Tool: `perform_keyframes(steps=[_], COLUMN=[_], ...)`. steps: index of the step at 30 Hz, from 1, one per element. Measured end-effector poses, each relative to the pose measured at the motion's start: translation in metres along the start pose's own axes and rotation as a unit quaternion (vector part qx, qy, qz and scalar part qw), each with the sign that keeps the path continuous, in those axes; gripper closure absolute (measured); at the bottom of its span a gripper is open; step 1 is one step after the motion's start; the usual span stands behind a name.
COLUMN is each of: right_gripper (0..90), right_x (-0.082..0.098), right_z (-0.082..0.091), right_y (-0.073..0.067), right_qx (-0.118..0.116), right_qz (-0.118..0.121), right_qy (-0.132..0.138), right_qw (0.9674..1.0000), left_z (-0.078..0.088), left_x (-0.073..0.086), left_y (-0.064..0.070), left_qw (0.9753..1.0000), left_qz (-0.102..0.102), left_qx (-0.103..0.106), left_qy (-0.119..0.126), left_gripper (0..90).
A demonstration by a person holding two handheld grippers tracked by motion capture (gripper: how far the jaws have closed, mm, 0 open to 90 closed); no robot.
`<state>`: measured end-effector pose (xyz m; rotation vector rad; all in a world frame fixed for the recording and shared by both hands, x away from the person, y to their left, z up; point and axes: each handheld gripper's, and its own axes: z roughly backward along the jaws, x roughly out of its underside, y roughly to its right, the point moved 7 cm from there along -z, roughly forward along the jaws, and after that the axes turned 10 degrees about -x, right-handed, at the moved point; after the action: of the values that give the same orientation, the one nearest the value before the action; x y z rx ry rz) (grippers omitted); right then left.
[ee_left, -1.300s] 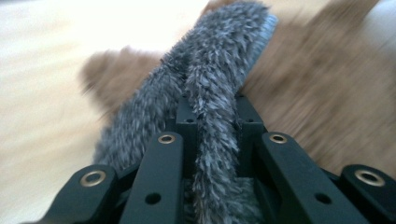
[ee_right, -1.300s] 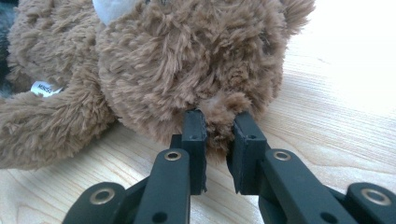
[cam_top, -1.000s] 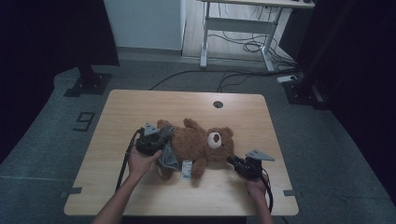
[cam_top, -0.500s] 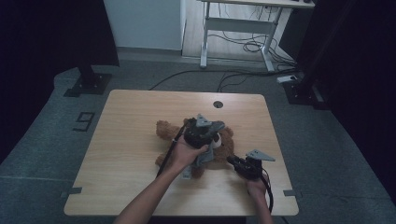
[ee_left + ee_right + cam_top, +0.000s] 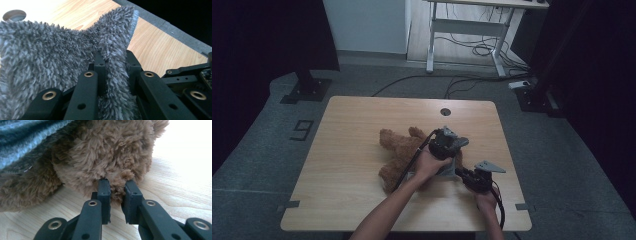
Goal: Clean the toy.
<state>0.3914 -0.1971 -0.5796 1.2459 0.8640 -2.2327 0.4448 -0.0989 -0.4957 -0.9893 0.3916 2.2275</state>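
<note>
Left gripper view: grey fuzzy cloth (image 5: 50,57) is being clamped by the left gripper (image 5: 113,62) above the teddy bear (image 5: 399,150), whose fur is being pinched by the right gripper (image 5: 117,187) at its table-right end.

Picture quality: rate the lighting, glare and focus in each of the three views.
High view: dim and soft, the room around the table nearly black, the teddy bear low in detail. Left gripper view: sharp on the grey fleece cloth, tabletop blown out at top left. Right gripper view: crisp brown fur, wood washed white by glare at upper right.
</note>
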Motion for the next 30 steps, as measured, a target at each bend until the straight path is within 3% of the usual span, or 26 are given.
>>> perform_keyframes(steps=[5,12,14,17,18,20,22,23,24,26,30], right_gripper=[78.1,79.1,79.2,79.4,79.5,79.6,79.6,79.6,79.7,79.6,79.6], right_x=[0.0,0.0,0.0,0.001,0.002,0.002,0.002,0.002,0.002,0.002,0.001], right_z=[0.0,0.001,0.001,0.001,0.001,0.0,0.0,0.0,0.0,0.0,0.0], right_y=[0.0,0.0,0.0,0.002,0.002,0.002,0.001,0.001,0.001,0.001,0.002], right_qx=[-0.002,-0.003,-0.003,-0.003,-0.004,-0.004,-0.002,-0.002,-0.001,-0.001,0.0], right_qz=[-0.001,-0.002,-0.002,-0.002,-0.005,-0.005,-0.003,-0.003,-0.004,-0.003,-0.002], right_qy=[0.002,0.001,0.001,-0.002,-0.002,-0.002,-0.002,-0.002,-0.003,-0.003,0.0], right_qw=[1.0,1.0,1.0,1.0,1.0,1.0,1.0,1.0,1.0,1.0,1.0], left_z=[0.005,0.014,0.015,0.017,0.017,0.018,0.024,0.024,0.03,0.033,0.035], left_x=[-0.002,-0.008,-0.007,0.003,0.014,0.018,0.019,0.019,0.011,0.005,-0.02], left_y=[-0.01,-0.042,-0.047,-0.064,-0.073,-0.076,-0.075,-0.075,-0.066,-0.061,-0.033], left_qw=[0.9999,0.9984,0.9981,0.9965,0.996,0.9959,0.9959,0.9959,0.9969,0.997,0.9979], left_qz=[0.013,0.04,0.038,0.038,0.056,0.064,0.077,0.077,0.061,0.06,0.024], left_qx=[-0.006,-0.034,-0.044,-0.074,-0.069,-0.064,-0.043,-0.043,-0.036,-0.029,-0.017], left_qy=[0.007,0.02,0.021,0.004,-0.002,0.0,0.019,0.019,0.034,0.041,0.058], left_gripper=[76.6,76.2,76.2,76.5,76.7,76.7,76.9,77.0,77.0,77.0,77.0])
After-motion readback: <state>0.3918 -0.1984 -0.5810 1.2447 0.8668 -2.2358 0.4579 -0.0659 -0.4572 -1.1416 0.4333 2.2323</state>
